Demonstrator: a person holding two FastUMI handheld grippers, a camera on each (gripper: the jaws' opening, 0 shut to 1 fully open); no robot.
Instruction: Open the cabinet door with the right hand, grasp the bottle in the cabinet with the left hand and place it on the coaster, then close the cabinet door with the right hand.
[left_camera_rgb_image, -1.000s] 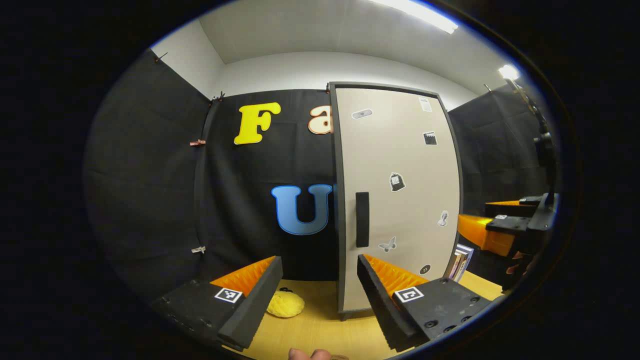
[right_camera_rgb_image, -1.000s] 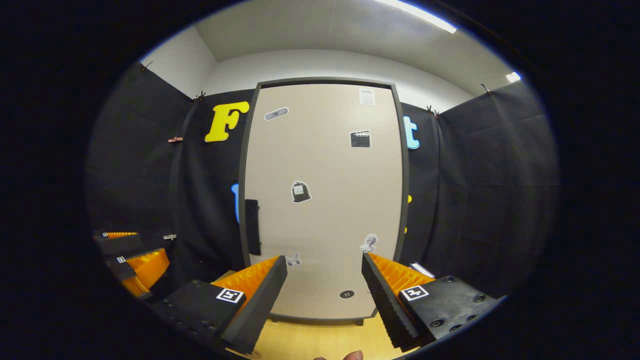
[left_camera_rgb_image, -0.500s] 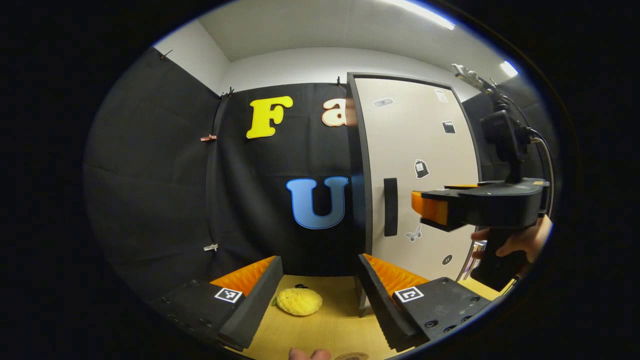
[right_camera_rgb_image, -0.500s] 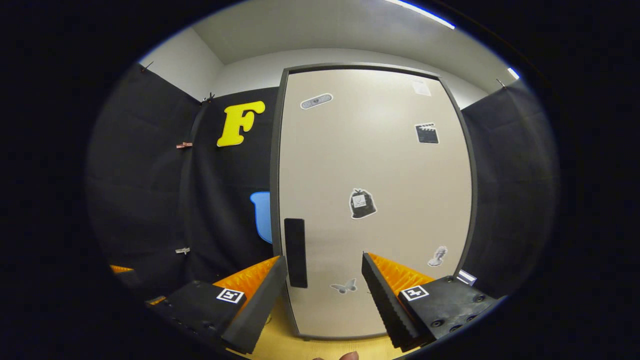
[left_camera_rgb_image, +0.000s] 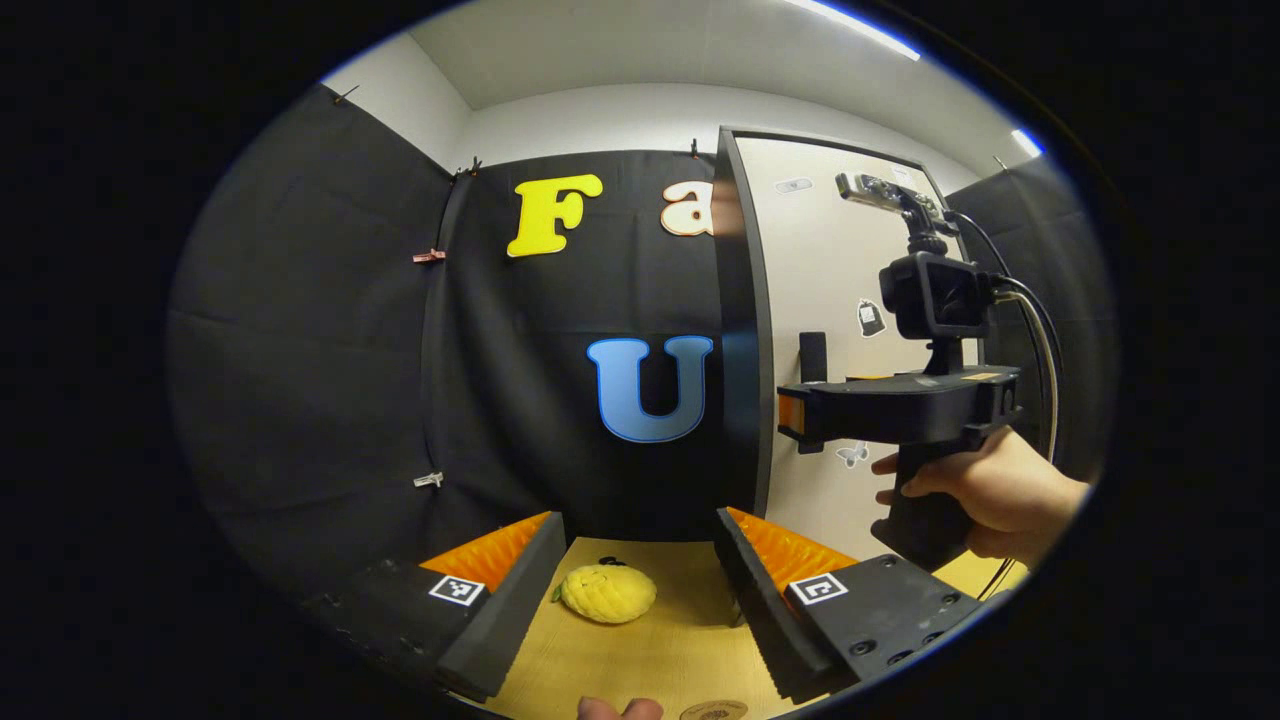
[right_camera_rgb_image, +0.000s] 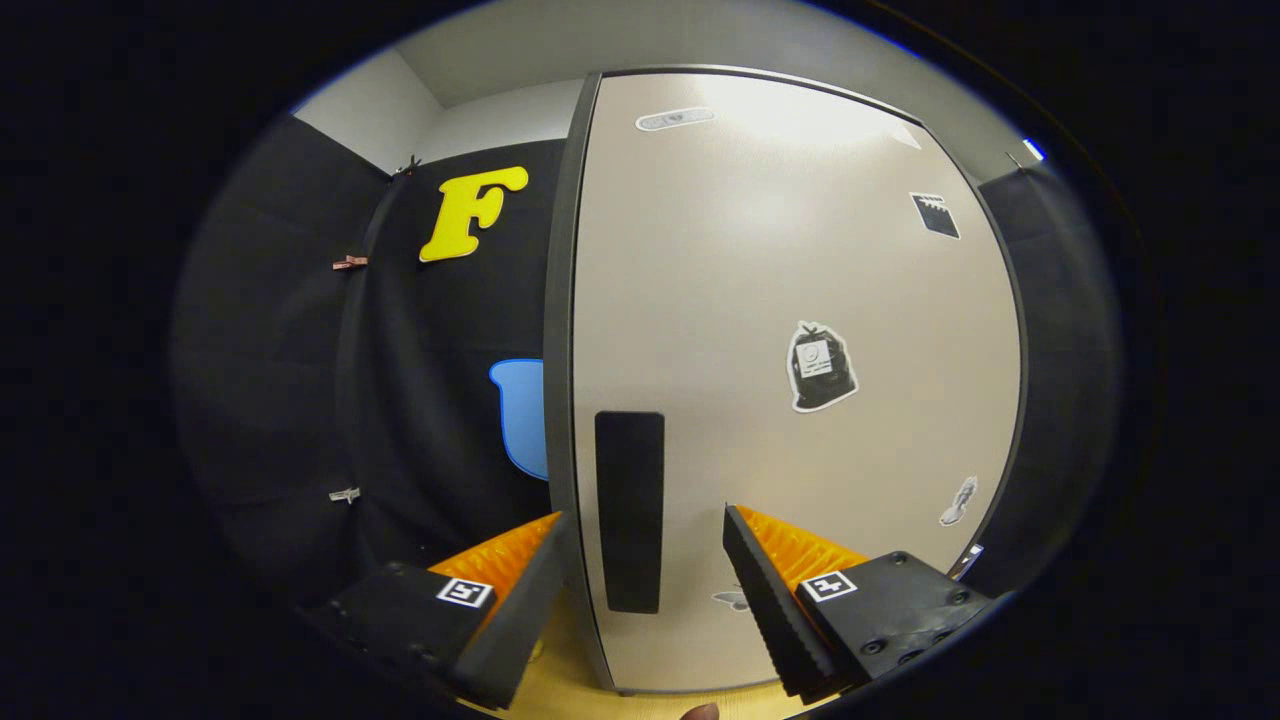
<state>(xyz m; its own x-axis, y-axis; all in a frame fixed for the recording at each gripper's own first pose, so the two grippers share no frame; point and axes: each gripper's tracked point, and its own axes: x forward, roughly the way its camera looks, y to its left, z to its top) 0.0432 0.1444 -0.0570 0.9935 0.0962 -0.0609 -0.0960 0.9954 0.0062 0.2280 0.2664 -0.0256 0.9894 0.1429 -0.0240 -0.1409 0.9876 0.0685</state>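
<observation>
The tall beige cabinet door (right_camera_rgb_image: 800, 260) is shut and hides the inside. Its black vertical handle (right_camera_rgb_image: 630, 510) stands close in front of my right gripper (right_camera_rgb_image: 645, 520), between the open fingers and nearer the left one; I cannot tell if they touch it. In the left gripper view, a hand (left_camera_rgb_image: 985, 490) holds the right gripper (left_camera_rgb_image: 792, 415) up at the handle (left_camera_rgb_image: 813, 357). My left gripper (left_camera_rgb_image: 638, 530) is open and holds nothing, low over the wooden table (left_camera_rgb_image: 650, 650). The rim of a round brown coaster (left_camera_rgb_image: 712, 711) peeks in at the bottom edge.
A yellow lemon-shaped toy (left_camera_rgb_image: 608, 592) lies on the table between the left gripper's fingers, farther off. The cabinet's dark side edge (left_camera_rgb_image: 740, 330) faces the left gripper. Black cloth walls close the booth behind and to the left.
The right gripper has moved in toward the cabinet door until the handle stands between its fingers. The left gripper has shifted to the cabinet's left, and the door looks narrower from it.
</observation>
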